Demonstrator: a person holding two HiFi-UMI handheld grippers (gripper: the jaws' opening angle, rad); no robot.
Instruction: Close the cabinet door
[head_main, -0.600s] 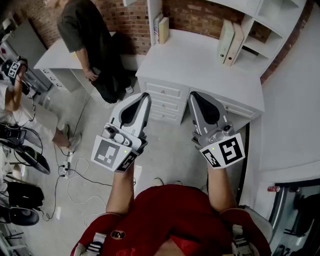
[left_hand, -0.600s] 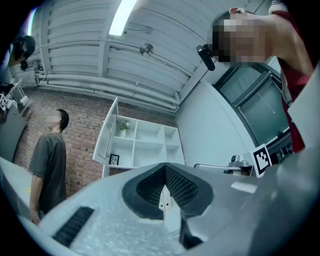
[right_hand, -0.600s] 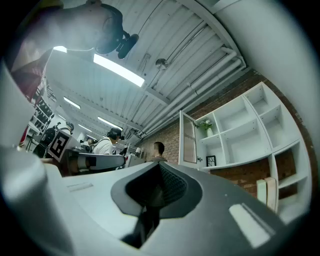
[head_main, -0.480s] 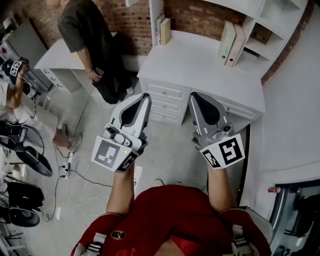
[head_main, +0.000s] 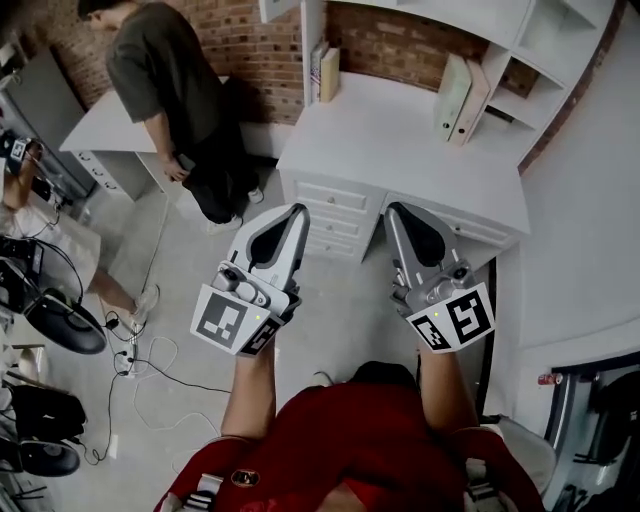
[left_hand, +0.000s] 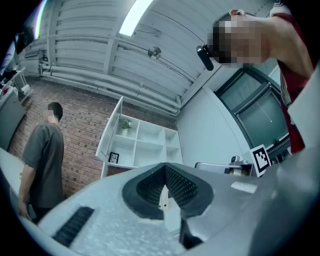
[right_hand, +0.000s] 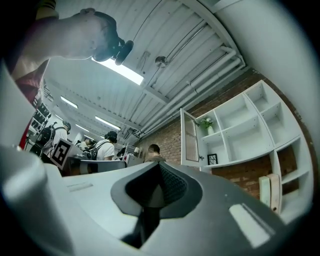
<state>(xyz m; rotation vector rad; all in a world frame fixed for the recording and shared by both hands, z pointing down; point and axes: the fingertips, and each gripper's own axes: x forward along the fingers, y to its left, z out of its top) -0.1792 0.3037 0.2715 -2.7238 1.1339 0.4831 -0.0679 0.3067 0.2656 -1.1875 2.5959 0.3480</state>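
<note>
The white cabinet door (right_hand: 190, 136) stands swung open at the left end of a white wall shelf unit (right_hand: 240, 130) on the brick wall. The left gripper view shows the same door (left_hand: 110, 131) edge-on beside the shelves (left_hand: 150, 145). Both grippers are held side by side and tilted up, well short of the door. My left gripper (head_main: 298, 208) (left_hand: 164, 192) is shut with nothing in it. The right gripper (head_main: 393, 208) (right_hand: 159, 170) has its jaws together and is also empty. In the head view both tips hang over the front of the white desk (head_main: 400, 130).
A person in a dark shirt (head_main: 170, 90) stands left of the desk. Binders (head_main: 460, 85) and books (head_main: 325, 60) lean on the desktop. Drawers (head_main: 335, 215) sit under it. Cables (head_main: 150, 360) lie on the floor at left. Other people are at the far left.
The head view has shifted a little, so both grippers sit slightly lower and more to the right in the picture. They keep the same side-by-side pose, jaws unchanged. The standing person shows more fully.
</note>
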